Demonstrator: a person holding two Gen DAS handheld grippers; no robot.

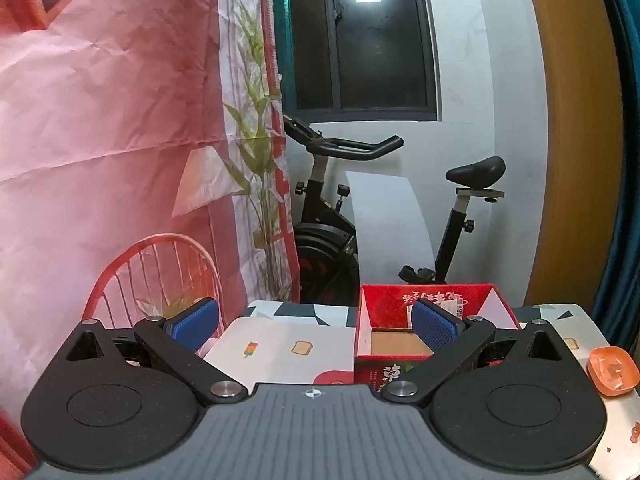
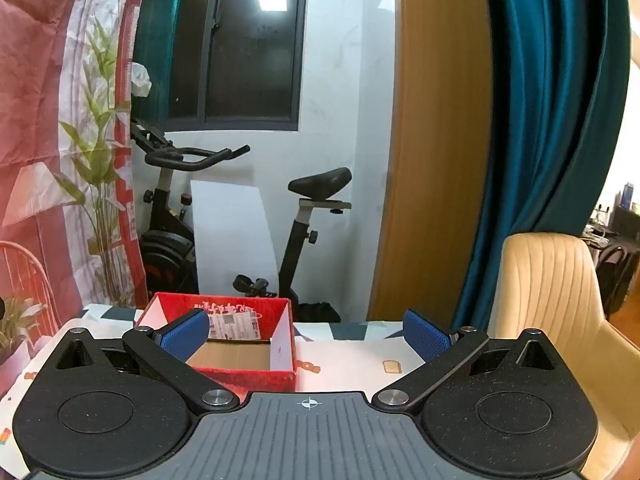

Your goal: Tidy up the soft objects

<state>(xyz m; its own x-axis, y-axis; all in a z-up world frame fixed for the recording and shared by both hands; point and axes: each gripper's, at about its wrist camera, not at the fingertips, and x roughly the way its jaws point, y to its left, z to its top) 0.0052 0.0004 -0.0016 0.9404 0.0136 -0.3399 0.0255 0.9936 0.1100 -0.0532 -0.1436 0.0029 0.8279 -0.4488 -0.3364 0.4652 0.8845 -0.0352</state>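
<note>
Left gripper: jaws spread wide, nothing held. Red box stands on the patterned table, far right of it, open, bottom bare. Right gripper: likewise parted, empty. No soft objects are visible; they should be located first, then gripped gently at mid-body.

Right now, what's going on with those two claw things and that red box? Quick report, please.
Left gripper open, empty. Right gripper open, empty. Red box on table, nothing soft inside visible. Orange dish off to its right, not blocking.
</note>
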